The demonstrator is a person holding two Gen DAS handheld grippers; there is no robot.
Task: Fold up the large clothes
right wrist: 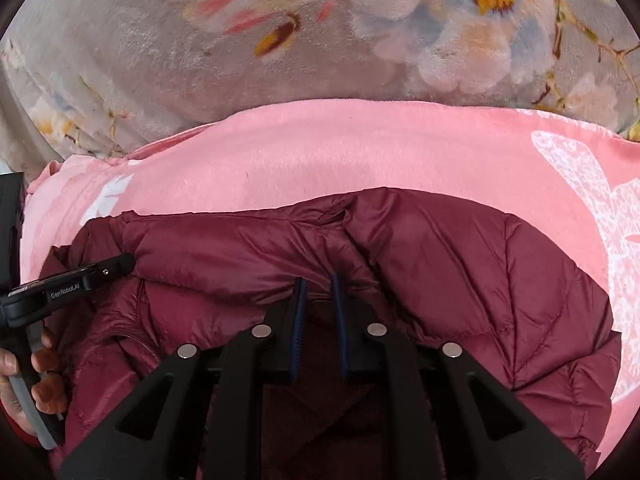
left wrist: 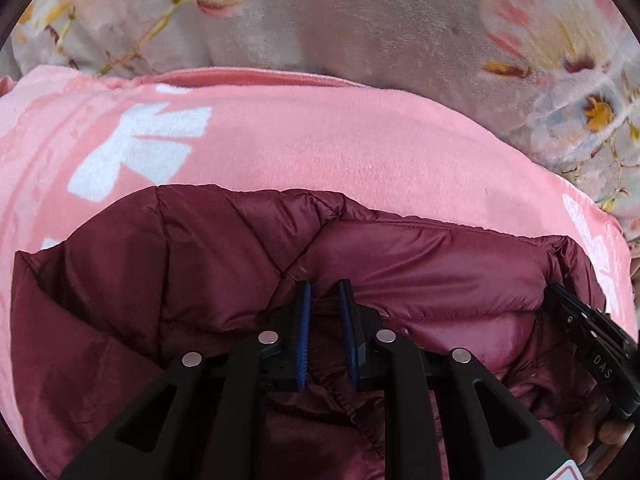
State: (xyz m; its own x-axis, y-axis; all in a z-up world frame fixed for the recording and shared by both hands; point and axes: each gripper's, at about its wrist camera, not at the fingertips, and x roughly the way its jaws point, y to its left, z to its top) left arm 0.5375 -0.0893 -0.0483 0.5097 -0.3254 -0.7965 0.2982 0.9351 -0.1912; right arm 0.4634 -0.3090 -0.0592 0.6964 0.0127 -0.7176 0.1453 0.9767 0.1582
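The maroon puffer jacket (left wrist: 224,264) looks light, puffy and slick, so I judge a seam or hem the surest hold. It lies on the pink blanket (left wrist: 320,140), bunched under both tongs. The left tongs (left wrist: 325,292) and right tongs (right wrist: 318,286) each pinch a fold of jacket fabric.
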